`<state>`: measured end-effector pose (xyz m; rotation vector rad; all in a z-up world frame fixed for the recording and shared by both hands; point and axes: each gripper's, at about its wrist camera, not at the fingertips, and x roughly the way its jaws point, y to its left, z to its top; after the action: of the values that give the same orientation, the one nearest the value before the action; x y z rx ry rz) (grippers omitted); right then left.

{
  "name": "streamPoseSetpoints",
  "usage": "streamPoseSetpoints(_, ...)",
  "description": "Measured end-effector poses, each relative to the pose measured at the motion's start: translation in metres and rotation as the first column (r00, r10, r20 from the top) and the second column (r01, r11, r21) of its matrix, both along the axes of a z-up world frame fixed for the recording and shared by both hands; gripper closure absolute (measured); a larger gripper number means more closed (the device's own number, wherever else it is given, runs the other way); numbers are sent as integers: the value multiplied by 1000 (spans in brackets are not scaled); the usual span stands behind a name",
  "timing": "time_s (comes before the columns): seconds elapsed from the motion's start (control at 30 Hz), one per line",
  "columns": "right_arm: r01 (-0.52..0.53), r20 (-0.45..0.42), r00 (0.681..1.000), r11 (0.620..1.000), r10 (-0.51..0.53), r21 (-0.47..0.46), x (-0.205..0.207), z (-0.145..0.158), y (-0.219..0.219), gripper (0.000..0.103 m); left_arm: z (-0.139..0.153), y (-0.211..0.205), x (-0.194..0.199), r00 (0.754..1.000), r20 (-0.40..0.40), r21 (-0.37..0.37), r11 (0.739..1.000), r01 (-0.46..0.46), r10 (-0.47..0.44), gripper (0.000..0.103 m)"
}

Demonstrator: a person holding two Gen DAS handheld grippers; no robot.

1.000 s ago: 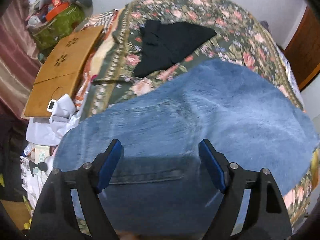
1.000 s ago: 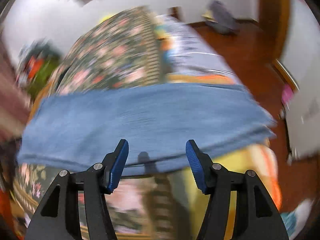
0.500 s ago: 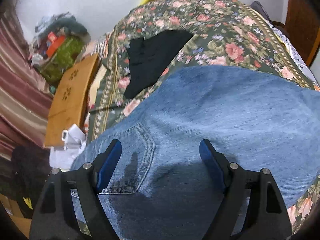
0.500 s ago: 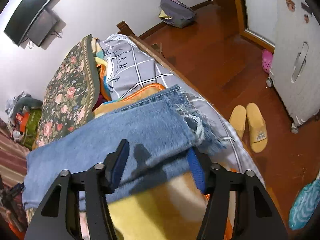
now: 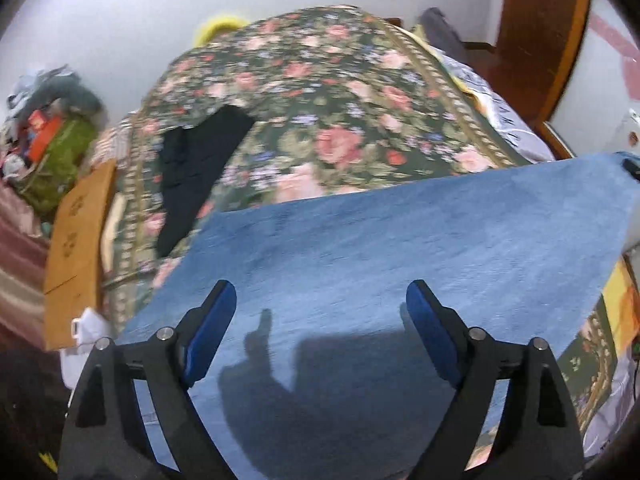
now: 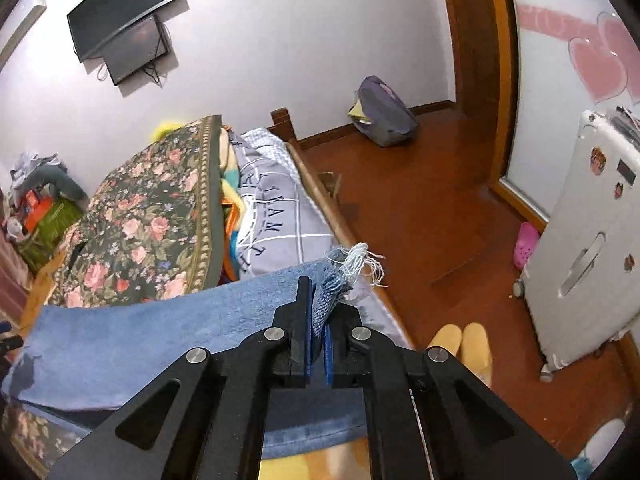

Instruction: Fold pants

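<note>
Blue denim pants (image 5: 392,264) lie flat across the near end of a bed with a floral cover (image 5: 320,112). My left gripper (image 5: 320,308) is open and hovers just above the denim, its blue pads wide apart. In the right wrist view the pants (image 6: 140,340) stretch to the left, and my right gripper (image 6: 318,320) is shut on their frayed hem (image 6: 340,272) at the bed's right edge. The waist end is hidden below the left gripper.
A black garment (image 5: 196,168) lies on the floral cover beyond the pants. A wooden lap desk (image 5: 76,248) and clutter are at the bed's left. Right of the bed are a wooden floor (image 6: 440,208), yellow slippers (image 6: 460,344), a white suitcase (image 6: 588,248) and a backpack (image 6: 380,112).
My right gripper has closed on the frayed hem of the pants. My left gripper has shifted to the right over the denim, away from the back pocket, and stays open.
</note>
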<state>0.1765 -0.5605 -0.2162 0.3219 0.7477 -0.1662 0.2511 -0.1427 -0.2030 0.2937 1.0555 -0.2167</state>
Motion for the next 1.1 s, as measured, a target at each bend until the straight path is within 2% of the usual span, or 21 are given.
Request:
streamPoseSetpoints(0.17, 11, -195, 981, 999, -4, 34, 10, -70, -10, 99, -32, -22, 2, 995, -95, 24, 999, 45, -42, 15)
streamPoseSetpoints(0.27, 34, -260, 965, 996, -11, 84, 3, -88, -16, 95, -38, -26, -2, 996, -80, 21, 999, 48, -46, 15)
streamPoseSetpoints(0.33, 77, -268, 962, 993, -49, 94, -6, -84, -23, 82, -39, -25, -3, 995, -88, 14, 999, 47, -46, 15)
streamPoseSetpoints(0.4, 115, -278, 957, 988, -82, 105, -14, -76, -31, 78, -39, -24, -3, 994, -98, 2, 999, 43, -43, 15)
streamPoseSetpoints(0.47, 131, -260, 962, 978, -85, 164, -25, -66, -34, 74, -40, -25, -3, 994, -102, -8, 999, 42, -43, 15)
streamPoseSetpoints(0.53, 136, -233, 969, 967, -85, 214, -33, -57, -31, 56, -41, -28, -4, 993, -105, -20, 999, 49, -51, 15)
streamPoseSetpoints(0.6, 137, -202, 976, 955, -85, 263, -45, -51, -25, 47, -41, -35, -6, 992, -106, -27, 998, 63, -66, 15)
streamPoseSetpoints(0.67, 140, -195, 978, 938, -80, 316, -51, -54, -16, 47, -42, -45, -7, 991, -106, -26, 996, 85, -87, 15)
streamPoseSetpoints(0.8, 169, -219, 973, 878, -75, 448, -49, -74, 2, 47, -43, -62, -8, 986, -111, -21, 993, 119, -121, 15)
streamPoseSetpoints(0.93, 207, -214, 970, 863, -118, 462, -42, -83, 6, 41, -45, -76, -9, 982, -117, -18, 989, 147, -148, 15)
streamPoseSetpoints(1.1, 244, -235, 961, 837, -142, 490, -23, -101, -7, 41, -47, -87, -10, 978, -123, -28, 985, 168, -170, 15)
